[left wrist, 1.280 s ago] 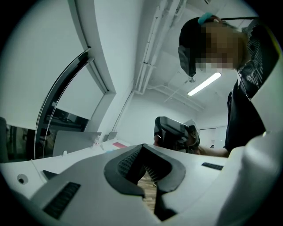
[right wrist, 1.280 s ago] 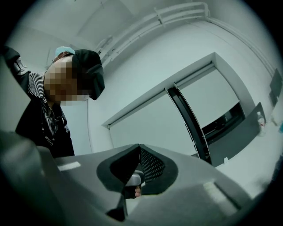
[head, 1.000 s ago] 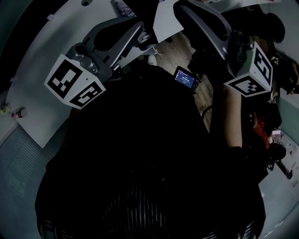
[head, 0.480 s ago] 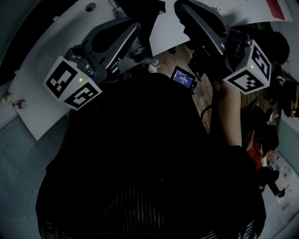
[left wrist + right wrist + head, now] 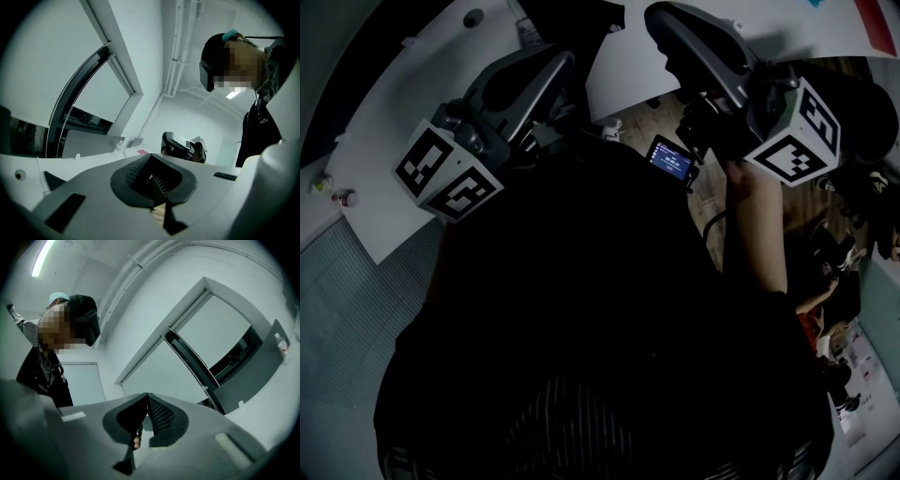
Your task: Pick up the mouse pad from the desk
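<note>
In the head view both grippers are held up in front of a dark-clothed body. The left gripper (image 5: pixel 565 64) points toward the white desk (image 5: pixel 394 150), and its jaws meet with nothing between them (image 5: pixel 152 177). The right gripper (image 5: pixel 661 21), with its marker cube (image 5: pixel 795 131), is shut and empty too (image 5: pixel 146 398). A dark flat shape (image 5: pixel 572 14) lies at the desk's far edge between the two grippers; I cannot tell whether it is the mouse pad. Both gripper views look level across the room, not at the desk.
A white sheet (image 5: pixel 623 70) lies between the grippers. Below the right gripper is a small lit screen (image 5: pixel 670 157). Small bottles (image 5: pixel 337 197) stand at the desk's left end. A person (image 5: pixel 262 108) stands across the room. The other gripper (image 5: pixel 183 146) shows in the left gripper view.
Both grippers have rolled slightly and the right one has sunk a little. The desk and white sheet have shifted in the head view. Both jaws stay shut.
</note>
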Action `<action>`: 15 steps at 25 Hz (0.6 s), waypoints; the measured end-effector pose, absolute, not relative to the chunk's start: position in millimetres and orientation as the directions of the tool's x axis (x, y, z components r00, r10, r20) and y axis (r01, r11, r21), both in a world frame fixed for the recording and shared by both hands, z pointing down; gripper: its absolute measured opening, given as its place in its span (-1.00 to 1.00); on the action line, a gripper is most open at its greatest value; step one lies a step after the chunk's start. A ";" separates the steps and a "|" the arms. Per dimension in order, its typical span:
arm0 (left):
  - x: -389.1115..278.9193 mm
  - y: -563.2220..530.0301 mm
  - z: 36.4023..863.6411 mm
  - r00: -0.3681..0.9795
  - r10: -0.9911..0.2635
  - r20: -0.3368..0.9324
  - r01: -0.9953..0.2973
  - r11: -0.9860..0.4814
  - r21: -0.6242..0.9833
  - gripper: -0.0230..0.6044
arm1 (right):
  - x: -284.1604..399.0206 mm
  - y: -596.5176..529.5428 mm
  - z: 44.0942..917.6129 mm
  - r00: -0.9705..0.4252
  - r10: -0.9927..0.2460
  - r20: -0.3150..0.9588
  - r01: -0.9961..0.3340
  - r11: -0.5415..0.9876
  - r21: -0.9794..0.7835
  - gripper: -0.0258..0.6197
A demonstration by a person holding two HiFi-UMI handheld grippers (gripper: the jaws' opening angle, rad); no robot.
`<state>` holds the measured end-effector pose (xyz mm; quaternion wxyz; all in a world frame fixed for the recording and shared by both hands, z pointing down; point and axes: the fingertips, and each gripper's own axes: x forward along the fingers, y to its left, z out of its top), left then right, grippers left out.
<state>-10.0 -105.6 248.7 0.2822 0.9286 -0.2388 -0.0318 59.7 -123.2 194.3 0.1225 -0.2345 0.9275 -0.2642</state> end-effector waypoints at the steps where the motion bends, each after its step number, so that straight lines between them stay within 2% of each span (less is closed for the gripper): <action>1: -10.6 -105.9 250.0 0.884 -0.461 0.074 -0.423 -0.725 0.544 -0.91 | 59.0 -127.2 195.9 -0.861 -0.499 -0.094 -0.374 0.749 -0.547 -0.91; 9: -17.7 -103.0 260.0 0.865 -0.482 0.141 -0.469 -0.675 0.570 -0.91 | 68.0 -138.0 215.9 -0.863 -0.504 -0.044 -0.376 0.698 -0.610 -0.91; 15: -13.8 -101.0 262.9 0.889 -0.435 0.146 -0.442 -0.728 0.525 -0.91 | 68.0 -138.4 213.0 -0.840 -0.541 -0.040 -0.420 0.695 -0.583 -0.91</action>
